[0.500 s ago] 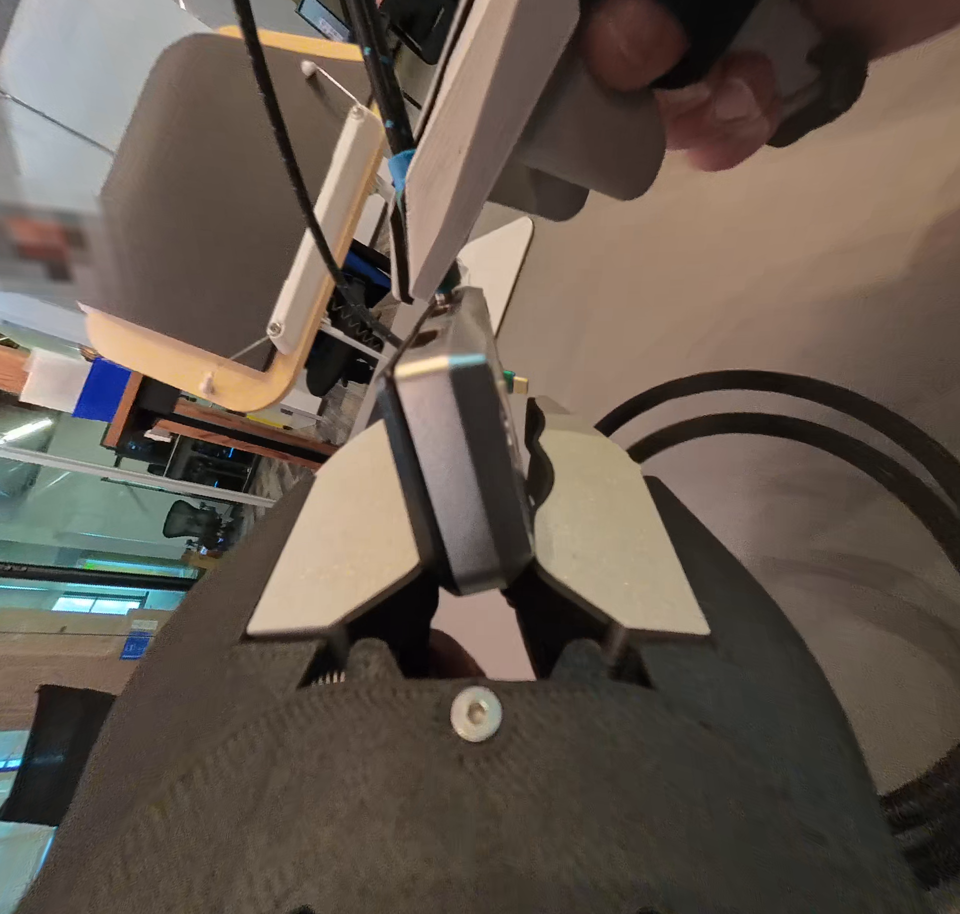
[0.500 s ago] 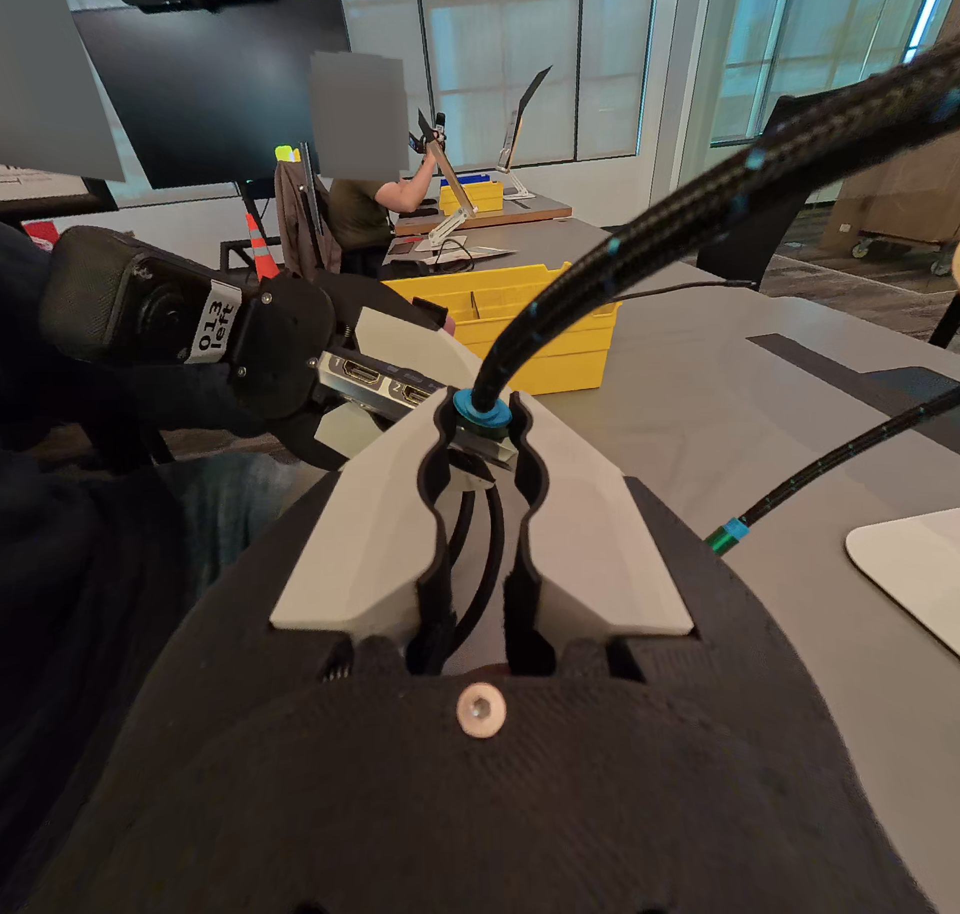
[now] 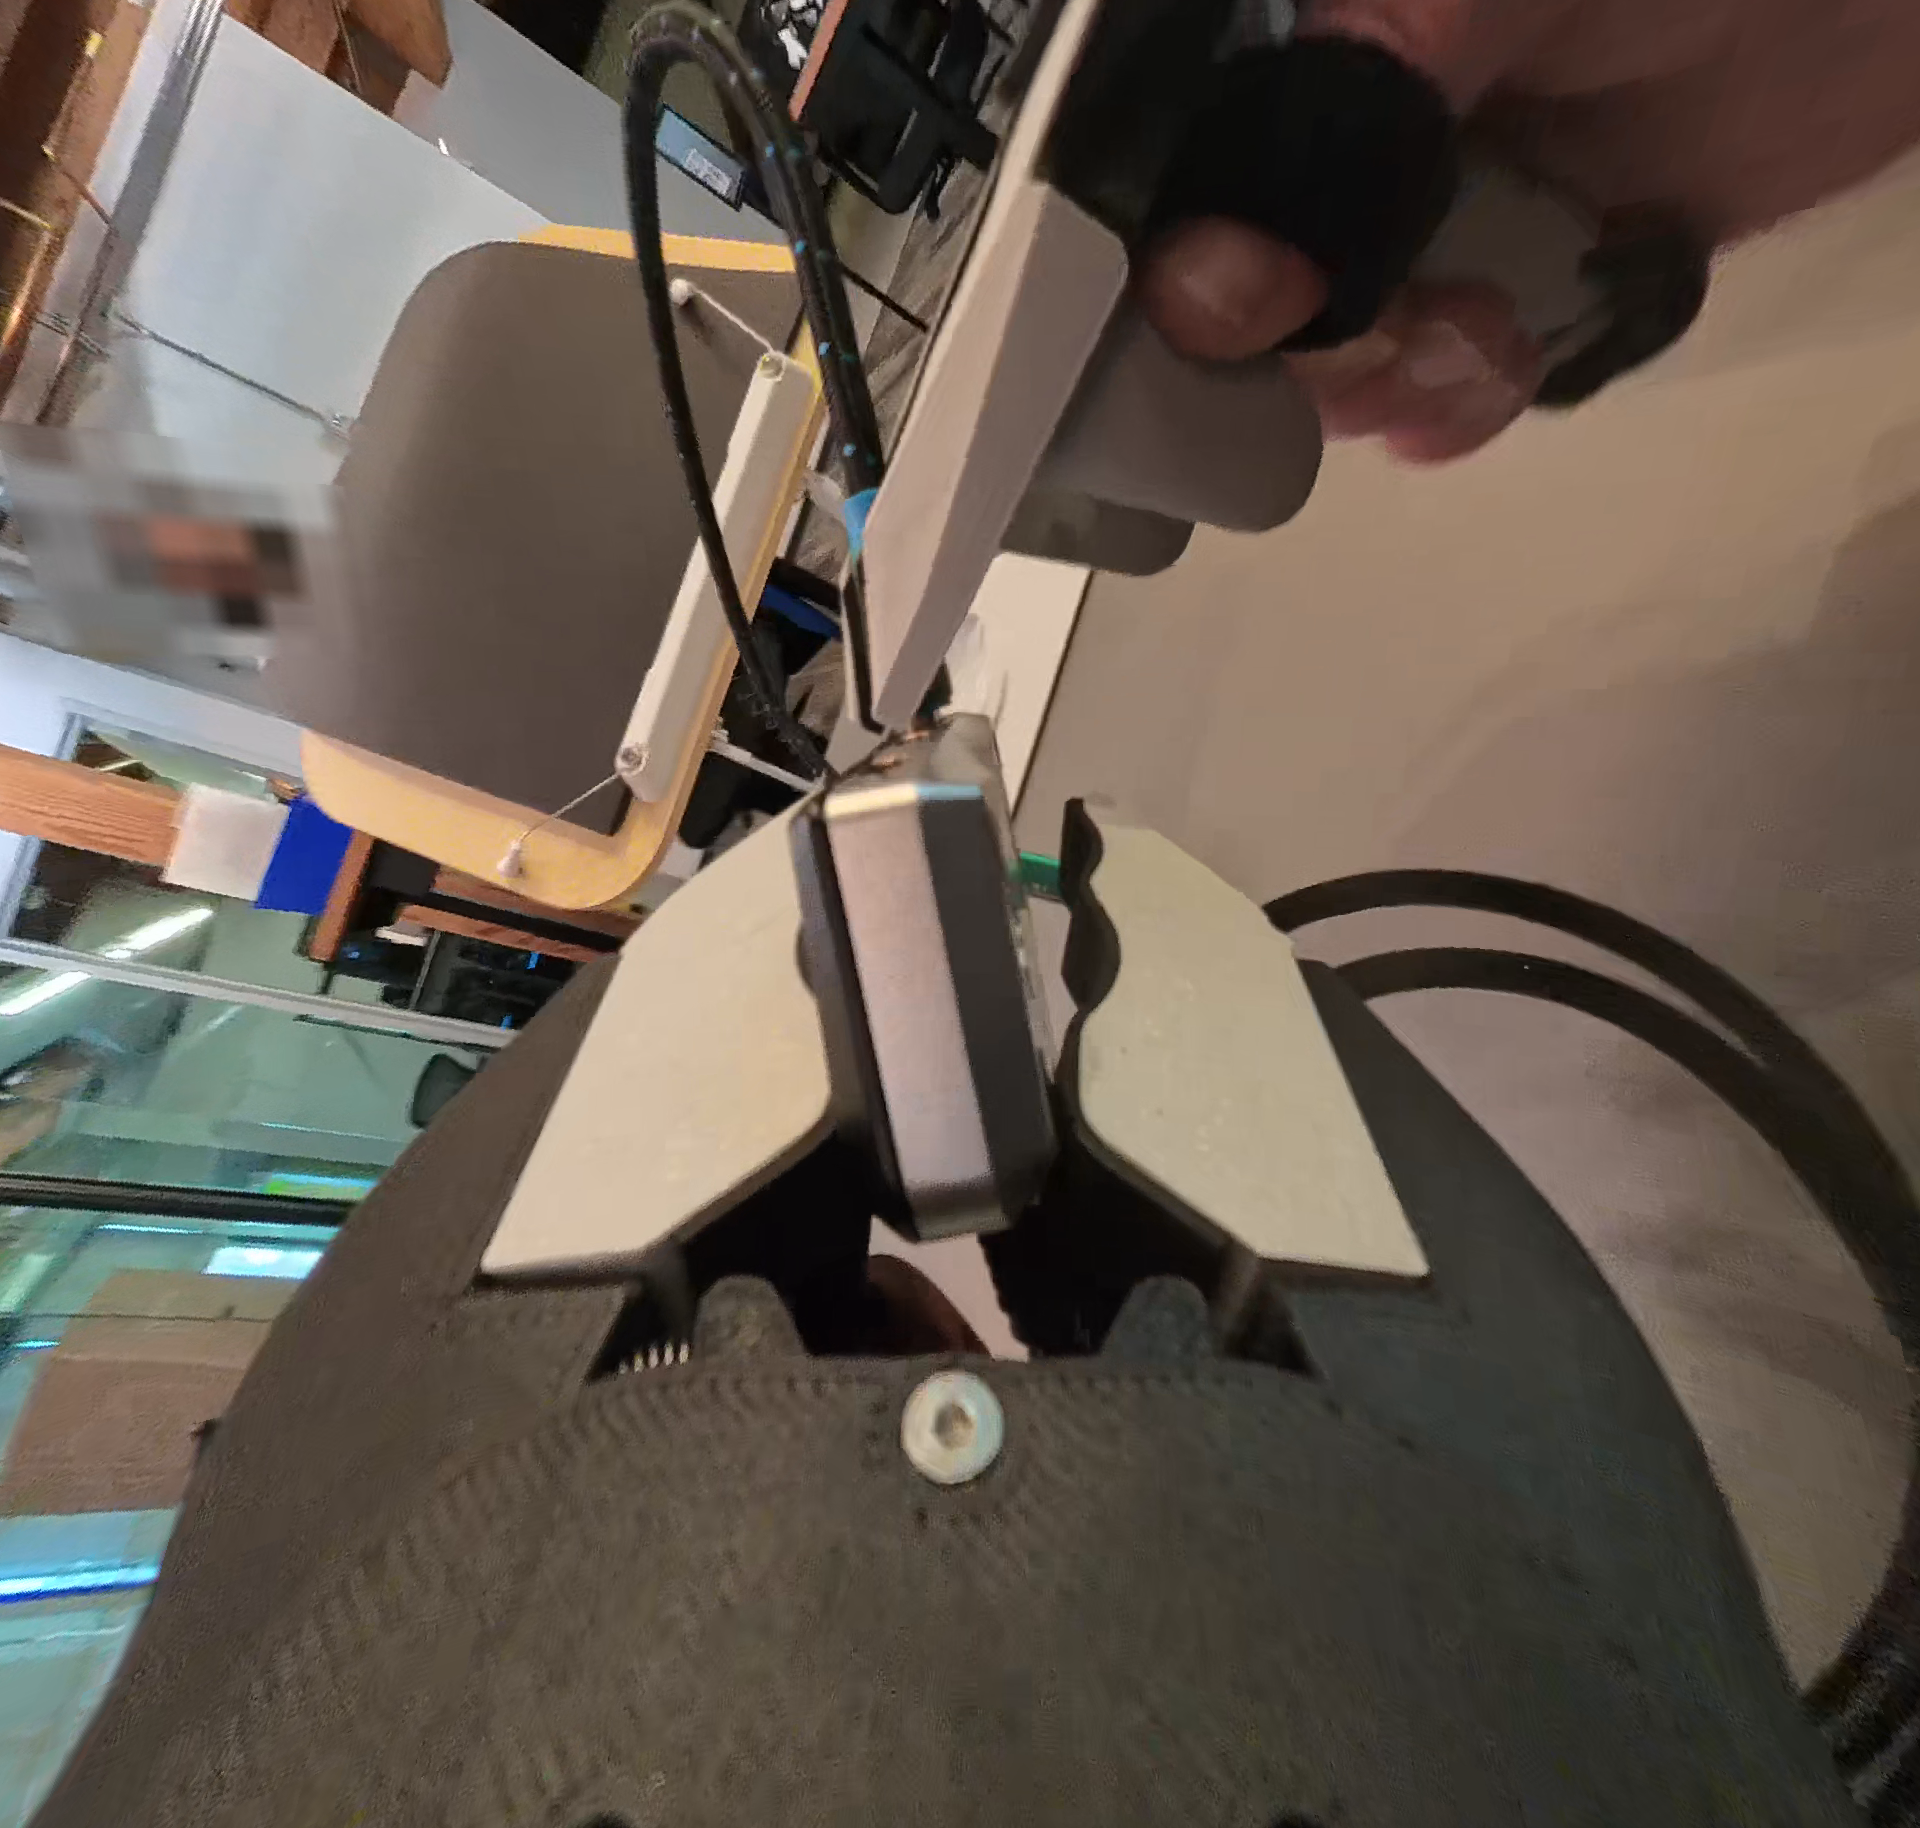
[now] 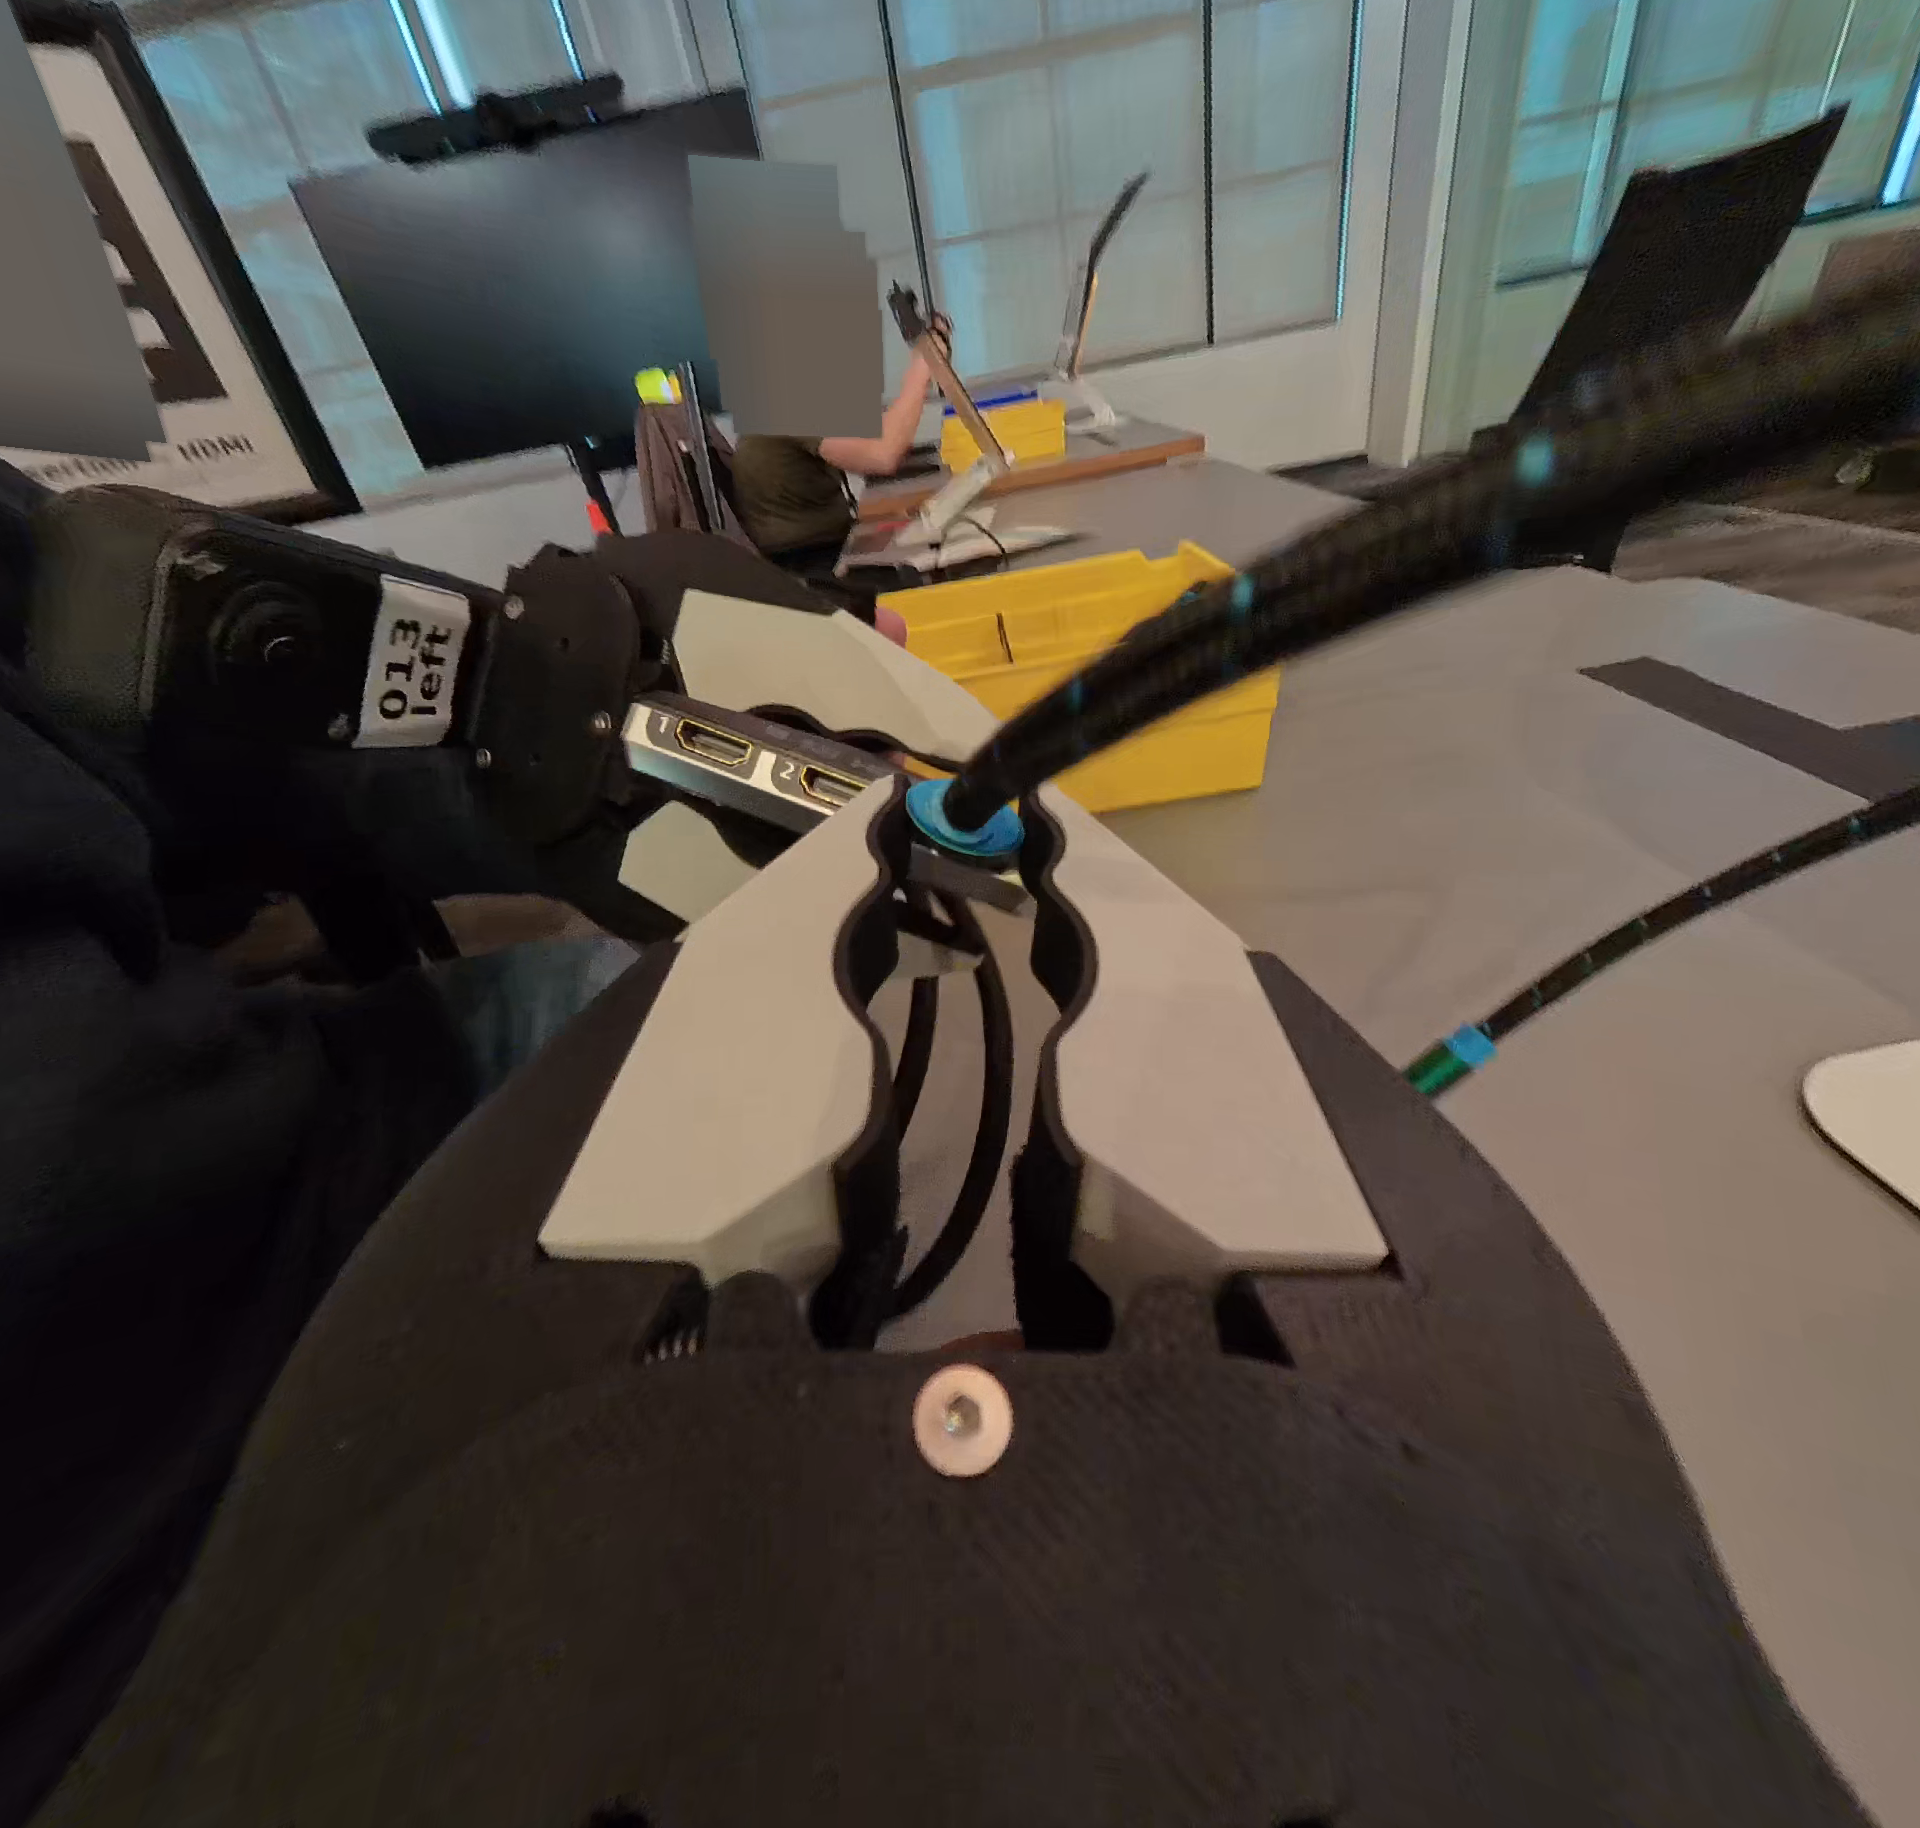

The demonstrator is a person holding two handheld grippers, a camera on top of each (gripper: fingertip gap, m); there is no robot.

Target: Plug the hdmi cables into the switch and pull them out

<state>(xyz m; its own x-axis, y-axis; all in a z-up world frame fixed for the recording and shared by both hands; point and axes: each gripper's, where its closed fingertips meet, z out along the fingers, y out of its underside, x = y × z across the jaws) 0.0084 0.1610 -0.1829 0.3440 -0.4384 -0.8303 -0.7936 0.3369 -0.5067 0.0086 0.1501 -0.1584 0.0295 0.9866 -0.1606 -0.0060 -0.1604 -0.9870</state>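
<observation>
My left gripper [image 3: 935, 833] is shut on the HDMI switch [image 3: 935, 1009], a dark grey metal box held edge-on. In the right wrist view the switch [image 4: 717, 744] sticks out of the left gripper [image 4: 810, 770] with its numbered ports facing me. My right gripper [image 4: 961, 822] is shut on an HDMI plug with a blue ring [image 4: 961, 828] on a black braided cable [image 4: 1351, 552]. The plug tip sits at the switch's port edge; how deep it sits is hidden. A right gripper finger [image 3: 987, 407] shows above the switch.
A second braided cable with a green and blue end [image 4: 1455, 1056] lies on the grey table [image 4: 1507, 791]. A yellow bin [image 4: 1143, 698] stands behind the switch. A white base [image 4: 1870, 1113] sits at the right edge. Two black cables [image 3: 1558, 947] loop at the right. Left and right tips are no more than a few centimetres apart. The white base [image 4: 1870, 1113] is about equally far from each gripper, around 30 cm.
Both grippers have shifted and tilted a little together. The braided cable now slopes lower across the right wrist view. The plug stays at the switch's port edge.
</observation>
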